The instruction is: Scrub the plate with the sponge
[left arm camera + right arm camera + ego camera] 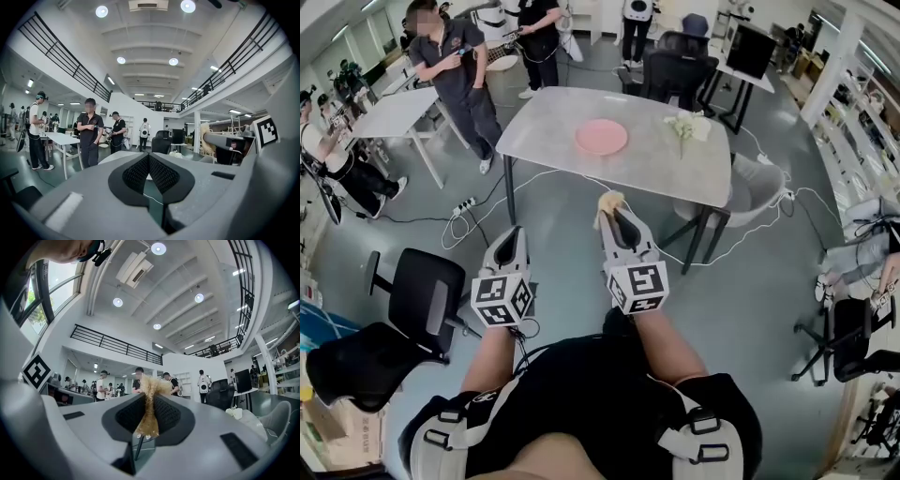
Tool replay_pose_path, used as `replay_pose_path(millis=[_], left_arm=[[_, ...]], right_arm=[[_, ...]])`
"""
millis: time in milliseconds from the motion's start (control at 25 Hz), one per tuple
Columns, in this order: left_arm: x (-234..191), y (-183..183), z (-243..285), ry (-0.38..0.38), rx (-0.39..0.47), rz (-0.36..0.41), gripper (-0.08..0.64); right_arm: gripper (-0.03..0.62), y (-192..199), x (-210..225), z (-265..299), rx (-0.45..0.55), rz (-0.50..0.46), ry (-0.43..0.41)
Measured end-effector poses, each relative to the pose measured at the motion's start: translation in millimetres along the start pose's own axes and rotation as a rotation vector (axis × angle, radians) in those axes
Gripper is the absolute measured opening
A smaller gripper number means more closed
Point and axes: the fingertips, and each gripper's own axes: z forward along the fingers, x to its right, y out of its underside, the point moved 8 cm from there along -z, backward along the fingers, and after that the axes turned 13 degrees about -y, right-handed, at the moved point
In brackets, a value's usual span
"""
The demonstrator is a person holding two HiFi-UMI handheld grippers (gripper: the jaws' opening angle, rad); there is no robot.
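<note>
A pink plate (601, 137) lies on the grey table (675, 173), well ahead of both grippers. My right gripper (614, 214) is held in the air short of the table's near edge. It is shut on a yellowish fibrous sponge (608, 201) that sticks out past its tips. In the right gripper view the sponge (150, 401) is pinched between the black pads (168, 414). My left gripper (512, 236) is beside it, lower and to the left. Its pads (161, 174) are pressed together with nothing between them.
A white crumpled object (685, 126) lies at the table's right end. A black office chair (412, 309) stands at my left, and another one (680, 61) behind the table. A person (455, 75) stands by the table's far left corner. Cables (478, 211) run over the floor.
</note>
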Motion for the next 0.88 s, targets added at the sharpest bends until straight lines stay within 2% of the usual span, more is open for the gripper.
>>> replay_pose_path(millis=[440,880], left_arm=[[-20.0,-5.8,95.1,-0.054,0.024,0.001,0.005],[0.9,-17.1,263.7,-0.062,-0.053,0.009,0.005]], right_arm=[[0.054,19.6,66.8,83.4,0.019,-0.020,-0.037],[0.054,51.2,196.2,198.2,-0.032,0.039,-0.079]])
